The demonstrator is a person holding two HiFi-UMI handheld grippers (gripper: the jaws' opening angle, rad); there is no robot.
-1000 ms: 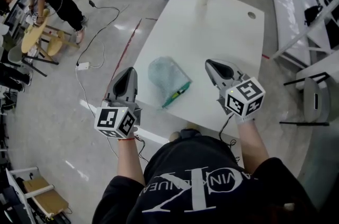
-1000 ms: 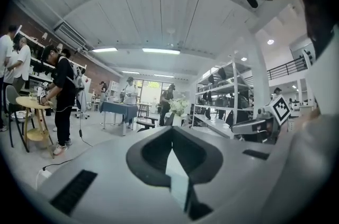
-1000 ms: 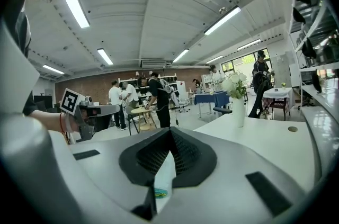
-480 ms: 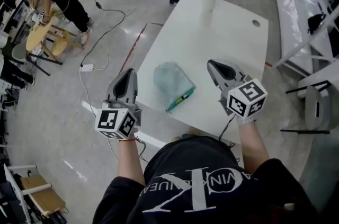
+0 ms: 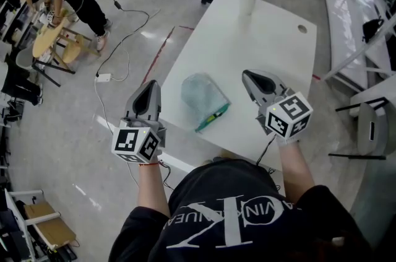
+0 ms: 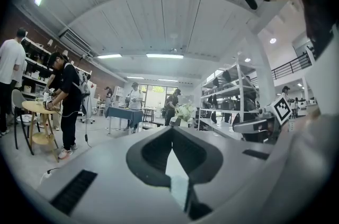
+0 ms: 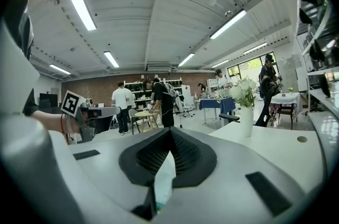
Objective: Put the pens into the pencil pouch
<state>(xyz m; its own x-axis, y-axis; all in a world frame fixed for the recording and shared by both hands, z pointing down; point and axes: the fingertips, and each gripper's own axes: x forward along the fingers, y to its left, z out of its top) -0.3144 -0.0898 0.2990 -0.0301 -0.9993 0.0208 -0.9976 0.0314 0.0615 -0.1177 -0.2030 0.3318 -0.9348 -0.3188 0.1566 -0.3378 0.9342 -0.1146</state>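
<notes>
Both the left gripper (image 5: pixel 147 88) and right gripper (image 5: pixel 250 77) are closed and empty. The pencil pouch (image 5: pixel 201 93) lies at frame centre; green pens (image 5: pixel 214 116) protrude from its lower edge, apparently only partly inserted.

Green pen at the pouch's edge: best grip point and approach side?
Take the green pen mid-shaft, pinched across its thin width, from the near right, probably with the right tongs. It lies flat and slanted along the pencil pouch, which blocks its far left side. Those tongs are shut, so open first.
</notes>
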